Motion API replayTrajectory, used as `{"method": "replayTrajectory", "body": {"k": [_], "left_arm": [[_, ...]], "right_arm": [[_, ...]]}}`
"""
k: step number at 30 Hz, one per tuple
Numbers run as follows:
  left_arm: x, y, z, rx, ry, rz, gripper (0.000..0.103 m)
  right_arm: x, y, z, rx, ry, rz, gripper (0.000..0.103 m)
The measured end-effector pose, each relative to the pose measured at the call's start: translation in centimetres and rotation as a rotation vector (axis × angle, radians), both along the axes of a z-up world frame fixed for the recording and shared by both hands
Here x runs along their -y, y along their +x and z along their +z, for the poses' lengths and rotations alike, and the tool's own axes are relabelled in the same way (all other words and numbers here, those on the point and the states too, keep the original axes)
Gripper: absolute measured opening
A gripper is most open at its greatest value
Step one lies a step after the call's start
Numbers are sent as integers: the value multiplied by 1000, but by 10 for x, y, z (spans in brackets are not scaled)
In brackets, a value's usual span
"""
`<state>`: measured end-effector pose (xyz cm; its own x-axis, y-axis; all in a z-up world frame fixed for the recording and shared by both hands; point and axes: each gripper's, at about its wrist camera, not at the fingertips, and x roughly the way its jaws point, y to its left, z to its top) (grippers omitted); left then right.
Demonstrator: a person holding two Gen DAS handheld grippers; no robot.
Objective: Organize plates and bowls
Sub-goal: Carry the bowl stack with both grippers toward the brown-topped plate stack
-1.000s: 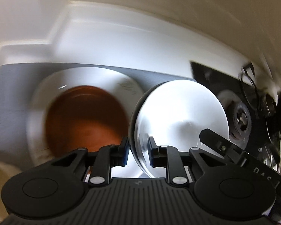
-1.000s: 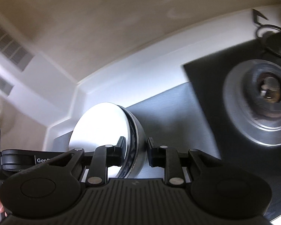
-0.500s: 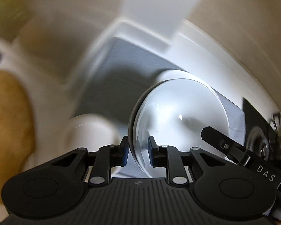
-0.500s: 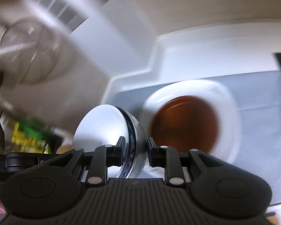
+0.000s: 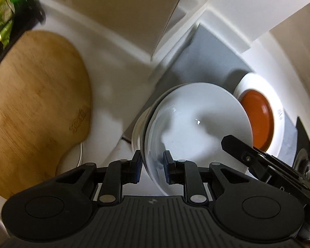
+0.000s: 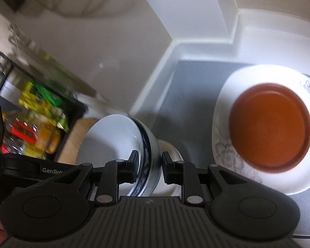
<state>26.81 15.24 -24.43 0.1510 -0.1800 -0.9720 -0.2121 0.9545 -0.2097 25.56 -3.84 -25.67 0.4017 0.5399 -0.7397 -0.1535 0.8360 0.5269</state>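
Bowl [image 5: 196, 124] rim pinched between left gripper [image 5: 152, 166] fingers, opposite rim between right gripper [image 6: 149, 167] fingers — both clenched on it.

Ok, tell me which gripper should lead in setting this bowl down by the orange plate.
Probably the right. Both the left gripper and the right gripper clamp the bowl by its rim, but the orange plate and the bare grey mat fill the right view.

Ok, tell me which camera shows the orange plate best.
The right wrist view: the orange plate shows whole, lying on the white flowered plate, nothing covering it. In the left wrist view it is smaller, off to the right, its left edge hidden behind the held white bowl.
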Motion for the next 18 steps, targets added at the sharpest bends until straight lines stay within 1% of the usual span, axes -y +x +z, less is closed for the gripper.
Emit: {"method": "replayTrajectory", "body": {"k": [3, 8, 10, 13, 16, 18], "left_arm": [[-3, -2, -18, -39, -24, -7, 23], [-6, 3, -37, -69, -47, -36, 24], [-6, -1, -36, -41, -49, -59, 24], [-12, -3, -39, -31, -82, -74, 25], [-26, -6, -39, -26, -155, -76, 27], [-32, -8, -38, -16, -187, -85, 27]], "right_arm": [[-2, -3, -11, -11, -34, 5, 25], [-10, -5, -21, -14, -82, 12, 23], [-12, -7, -21, -5, -109, 18, 23], [-9, -7, -20, 2, -130, 30, 23], [-5, -12, -13, 8, -121, 24, 24], [-3, -17, -7, 13, -123, 21, 24]]}}
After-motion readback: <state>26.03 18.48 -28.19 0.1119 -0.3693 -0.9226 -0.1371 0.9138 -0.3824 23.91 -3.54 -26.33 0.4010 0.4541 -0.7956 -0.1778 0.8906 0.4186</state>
